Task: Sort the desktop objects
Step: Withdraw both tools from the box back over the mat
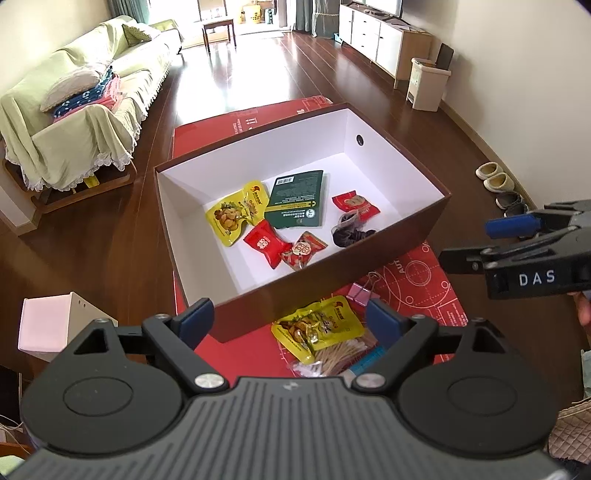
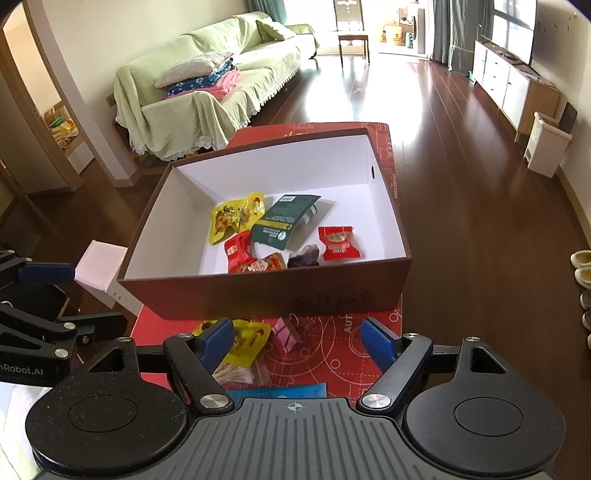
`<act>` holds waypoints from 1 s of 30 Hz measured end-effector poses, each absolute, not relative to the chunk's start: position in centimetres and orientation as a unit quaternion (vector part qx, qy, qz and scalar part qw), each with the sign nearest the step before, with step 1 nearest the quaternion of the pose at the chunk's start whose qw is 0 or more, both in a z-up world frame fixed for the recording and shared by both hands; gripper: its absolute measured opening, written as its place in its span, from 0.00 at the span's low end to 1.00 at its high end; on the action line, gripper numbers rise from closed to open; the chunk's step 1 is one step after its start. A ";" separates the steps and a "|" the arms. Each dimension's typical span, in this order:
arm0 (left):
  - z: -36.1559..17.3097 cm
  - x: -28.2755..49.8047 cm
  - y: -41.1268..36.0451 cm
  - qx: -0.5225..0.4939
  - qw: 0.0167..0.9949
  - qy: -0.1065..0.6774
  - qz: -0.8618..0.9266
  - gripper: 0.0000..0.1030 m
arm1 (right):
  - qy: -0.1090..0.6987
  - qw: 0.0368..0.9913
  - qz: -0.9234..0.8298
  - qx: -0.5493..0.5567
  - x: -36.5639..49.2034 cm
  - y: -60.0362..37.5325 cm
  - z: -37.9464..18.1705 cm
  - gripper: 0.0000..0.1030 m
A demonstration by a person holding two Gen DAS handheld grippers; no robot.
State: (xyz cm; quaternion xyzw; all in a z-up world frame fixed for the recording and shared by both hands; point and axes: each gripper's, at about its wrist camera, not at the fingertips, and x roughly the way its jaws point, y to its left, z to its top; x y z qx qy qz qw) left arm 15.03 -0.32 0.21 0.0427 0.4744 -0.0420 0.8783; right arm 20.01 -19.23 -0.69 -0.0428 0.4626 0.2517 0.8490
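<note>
A brown box (image 1: pixel 417 225) with a white inside stands on a red mat (image 1: pixel 436 291); it also shows in the right wrist view (image 2: pixel 266 291). In it lie a yellow snack pack (image 1: pixel 236 212), a green packet (image 1: pixel 297 199), red candies (image 1: pixel 264 243) and a dark pouch (image 1: pixel 349 230). In front of the box lie a second yellow snack pack (image 1: pixel 317 326), a pink binder clip (image 1: pixel 360 293), cotton swabs (image 1: pixel 341 356) and a blue packet (image 2: pixel 280 390). My left gripper (image 1: pixel 290 321) is open and empty above these. My right gripper (image 2: pixel 297 343) is open and empty above the clip (image 2: pixel 286 336).
A sofa (image 1: pixel 74 110) with folded cloths stands to the left. A white bin (image 1: pixel 426 85) and cabinet (image 1: pixel 376 33) are at the right wall. A pink-topped white box (image 1: pixel 51 325) sits left of the mat. Shoes (image 1: pixel 495 177) lie on the floor.
</note>
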 end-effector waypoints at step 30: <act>-3.0 8.8 -0.4 0.034 0.861 0.506 -0.021 0.87 | 0.527 0.814 0.239 -0.052 13.8 -21.3 -5.1 0.76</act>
